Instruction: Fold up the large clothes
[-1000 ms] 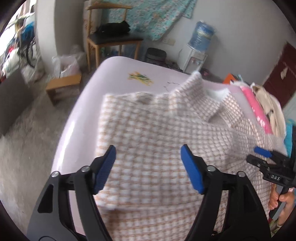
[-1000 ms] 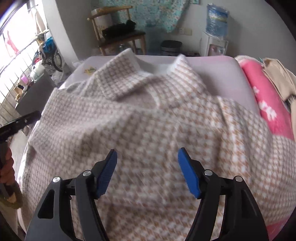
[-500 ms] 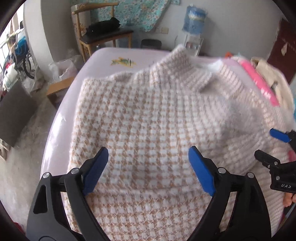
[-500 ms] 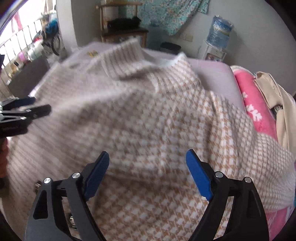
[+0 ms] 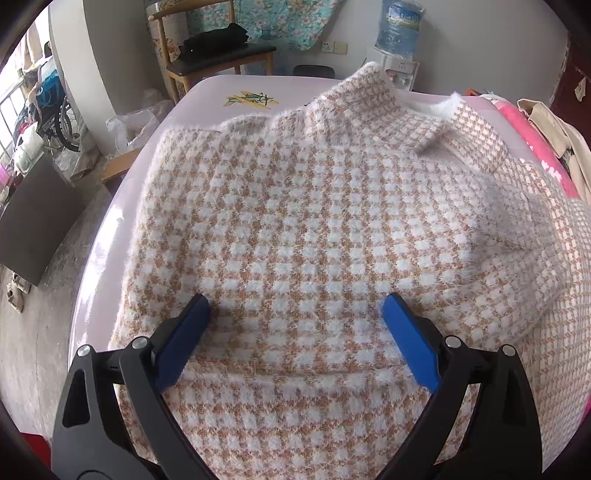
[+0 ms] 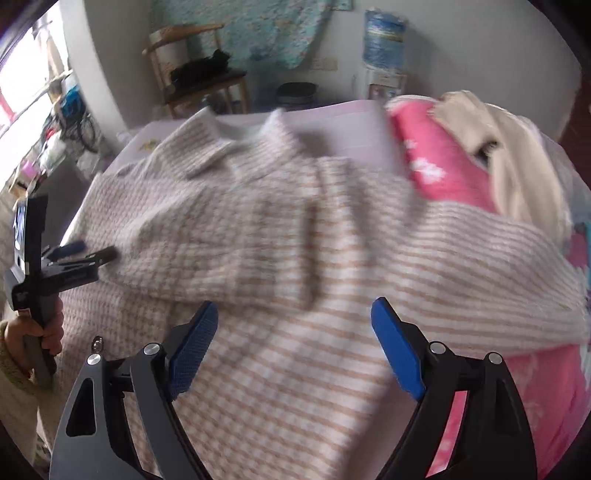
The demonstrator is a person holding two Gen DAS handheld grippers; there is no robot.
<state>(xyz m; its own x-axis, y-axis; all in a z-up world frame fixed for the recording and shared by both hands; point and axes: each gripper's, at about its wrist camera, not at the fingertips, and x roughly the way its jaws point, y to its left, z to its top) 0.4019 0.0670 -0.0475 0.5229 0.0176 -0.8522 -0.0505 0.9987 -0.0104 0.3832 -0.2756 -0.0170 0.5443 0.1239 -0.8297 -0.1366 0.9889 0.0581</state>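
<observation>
Sweater (image 5: 314, 229) lies spread on pale surface (image 5: 207, 92), collar at far end, checked tan/white knit, one layer folded over w/ edge running across near the L gripper (image 5: 295, 317). L gripper jaws opening, wide apart, nothing between pads, hovering just over sweater's near part. R gripper (image 6: 293, 317) jaws wide apart, empty, over sweater's right side; view blurred. In R view the L gripper shows at left edge, held by a hand (image 6: 44, 328) in a greenish sleeve. Pink blanket (image 6: 443, 162) and beige garment (image 6: 509, 147) lie right of sweater; sweater's right part drapes onto blanket. Far bkgd: wooden chair (image 5: 218, 59), water dispenser (image 5: 399, 33), floral cloth (image 5: 280, 22) on wall.
</observation>
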